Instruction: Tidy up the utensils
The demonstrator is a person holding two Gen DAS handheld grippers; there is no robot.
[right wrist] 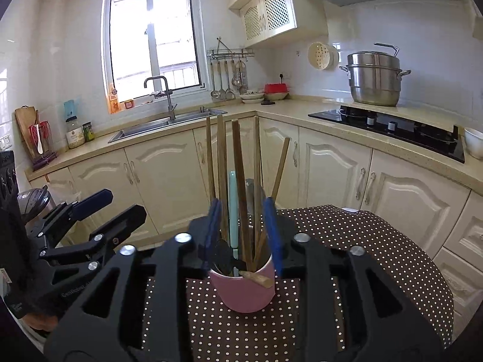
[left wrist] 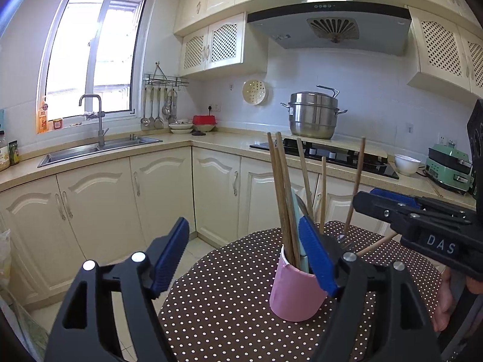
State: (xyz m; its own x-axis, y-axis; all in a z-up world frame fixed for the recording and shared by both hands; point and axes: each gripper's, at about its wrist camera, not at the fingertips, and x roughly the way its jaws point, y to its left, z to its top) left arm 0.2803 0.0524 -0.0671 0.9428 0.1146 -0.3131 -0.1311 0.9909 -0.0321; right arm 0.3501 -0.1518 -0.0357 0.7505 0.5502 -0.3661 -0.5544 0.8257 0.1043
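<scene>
A pink cup (left wrist: 294, 294) (right wrist: 246, 291) stands on the brown dotted tablecloth (left wrist: 223, 307) (right wrist: 362, 241). It holds several wooden chopsticks (left wrist: 282, 199) (right wrist: 241, 187), a teal handle (right wrist: 232, 208), a metal spoon (right wrist: 253, 190) and a black spoon (right wrist: 222, 256). One wooden stick (right wrist: 256, 277) lies tilted across the near rim. My right gripper (right wrist: 244, 232) (left wrist: 374, 200) is open just above the cup, with the upright utensils between its blue pads but not pinched. My left gripper (left wrist: 244, 256) (right wrist: 110, 208) stands wide open to the cup's left, its right pad (left wrist: 317, 259) in front of the rim.
The table's rounded edge drops to a tiled floor and cream cabinets (left wrist: 157, 193). Behind run a counter with a sink (left wrist: 99, 147), a black hob (left wrist: 338, 154) bearing a steel pot (left wrist: 312, 114), a white bowl (left wrist: 406, 164) and a green appliance (left wrist: 449, 166). A hand (left wrist: 446, 298) shows at right.
</scene>
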